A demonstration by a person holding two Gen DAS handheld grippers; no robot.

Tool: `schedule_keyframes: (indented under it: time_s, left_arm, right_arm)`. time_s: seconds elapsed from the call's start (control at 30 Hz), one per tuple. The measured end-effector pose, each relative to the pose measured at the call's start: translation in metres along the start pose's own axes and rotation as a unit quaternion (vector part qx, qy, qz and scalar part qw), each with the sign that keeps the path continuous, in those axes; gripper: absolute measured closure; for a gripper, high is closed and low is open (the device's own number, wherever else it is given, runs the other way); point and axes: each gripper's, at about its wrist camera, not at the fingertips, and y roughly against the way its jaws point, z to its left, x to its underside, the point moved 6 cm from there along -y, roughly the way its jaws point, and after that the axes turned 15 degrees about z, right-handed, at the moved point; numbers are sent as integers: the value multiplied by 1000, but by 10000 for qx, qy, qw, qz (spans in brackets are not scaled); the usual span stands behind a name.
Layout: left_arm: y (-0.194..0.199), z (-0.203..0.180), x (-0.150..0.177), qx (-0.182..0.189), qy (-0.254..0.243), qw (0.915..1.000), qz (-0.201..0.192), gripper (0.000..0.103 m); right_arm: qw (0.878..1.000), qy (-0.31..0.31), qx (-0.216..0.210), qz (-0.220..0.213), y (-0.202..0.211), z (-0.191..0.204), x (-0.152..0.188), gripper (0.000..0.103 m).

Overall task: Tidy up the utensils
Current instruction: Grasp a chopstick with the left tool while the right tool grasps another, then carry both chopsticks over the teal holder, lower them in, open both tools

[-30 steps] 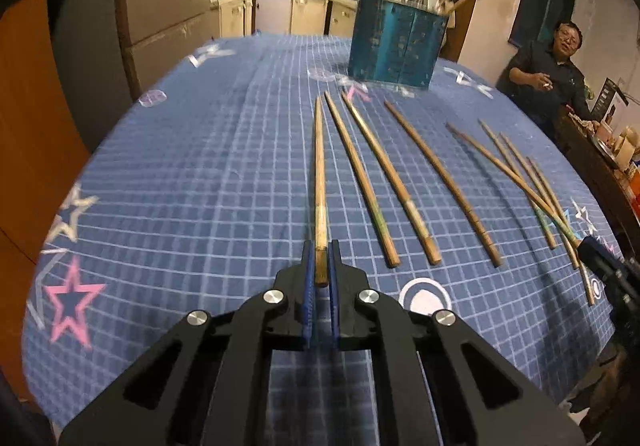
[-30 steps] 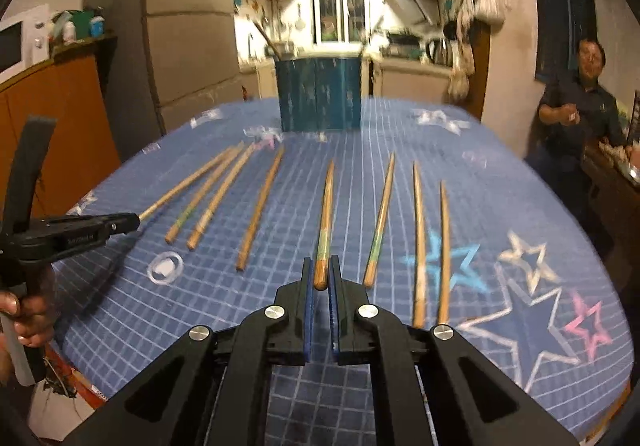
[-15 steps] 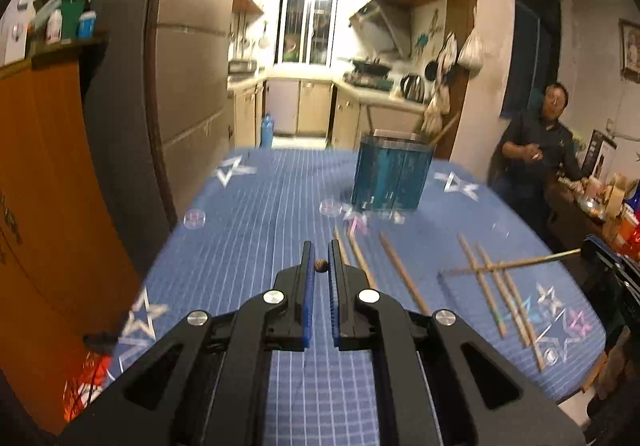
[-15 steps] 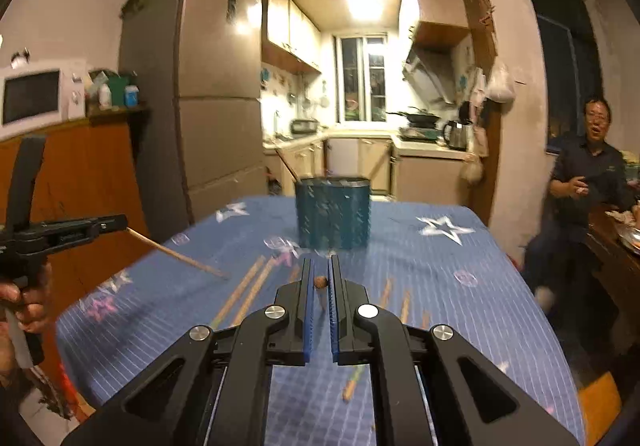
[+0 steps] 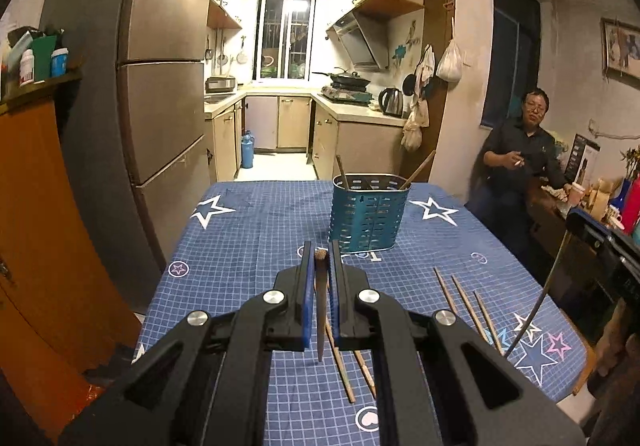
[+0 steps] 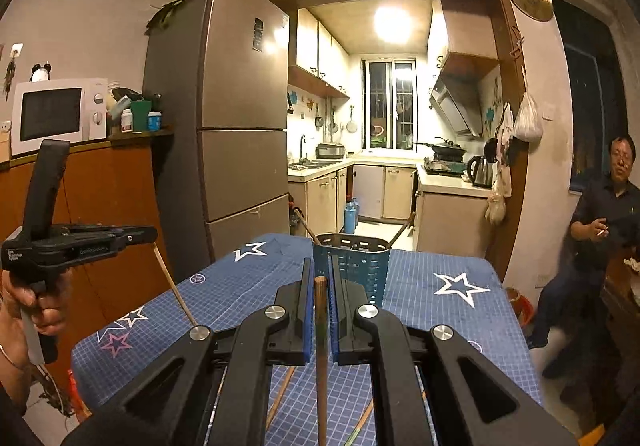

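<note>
A blue checked cloth with stars covers the surface (image 5: 248,246), with a fridge (image 6: 240,134) at left and the kitchen beyond. At the far middle stands a blue slotted holder (image 5: 368,214) with two chopsticks leaning inside. More chopsticks (image 5: 466,302) lie near the right edge. The left gripper (image 5: 320,278) and right gripper (image 6: 320,302) each have jaws closed on one chopstick hanging tip-down.

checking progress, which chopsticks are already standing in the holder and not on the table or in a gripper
The two leaning out of the blue holder: one at its left rim, one at its right. The others lie flat on the tablecloth or hang clamped in the grippers.
</note>
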Motion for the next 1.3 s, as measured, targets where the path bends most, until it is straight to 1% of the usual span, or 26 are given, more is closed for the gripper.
schedule_keyframes:
  time_s: [0.1, 0.17, 0.5, 0.63, 0.73, 0.9, 1.03, 1.13, 1.27, 1.3]
  left_arm:
    - [-3, -2, 3, -121, -1, 9999, 29, 98]
    - [-3, -2, 4, -272, 3, 9996, 29, 98]
    - [-8, -2, -6, -931, -73, 9956, -62, 98]
    - [-12, -5, -16, -1055, -113, 9943, -86, 98]
    - [-15, -8, -30, -1257, -189, 9917, -207, 98]
    - [-27, -15, -55, -1411, -288, 9891, -302, 98]
    - [-39, -21, -86, -1324, -311, 9900, -370, 98]
    - [-49, -24, -120, -1184, -267, 9916, -435, 98]
    - [-59, -35, -174, -691, -206, 9959, -541, 98]
    - [-61, -39, -184, -620, -195, 9963, -561, 98]
  right_arm:
    - [10000, -2, -7, 1, -2, 4, 0, 95]
    - [10000, 0, -14, 12, -3, 5, 1, 95]
    - [10000, -2, -40, 85, -16, 2, -7, 95]
    - [9999, 84, 43, 100, -26, -2, -25, 95]
    - [9998, 146, 125, 63, -32, -6, -44, 95]
    - [9999, 77, 145, 33, -46, -18, -75, 95]
    - [9998, 19, 216, 33, -64, -29, -105, 95]
    - [9996, -98, 281, -8, -79, -40, -132, 95]
    - [9989, -325, 310, -124, -102, -58, -174, 95]
    - [9987, -366, 327, -153, -109, -61, -182, 95]
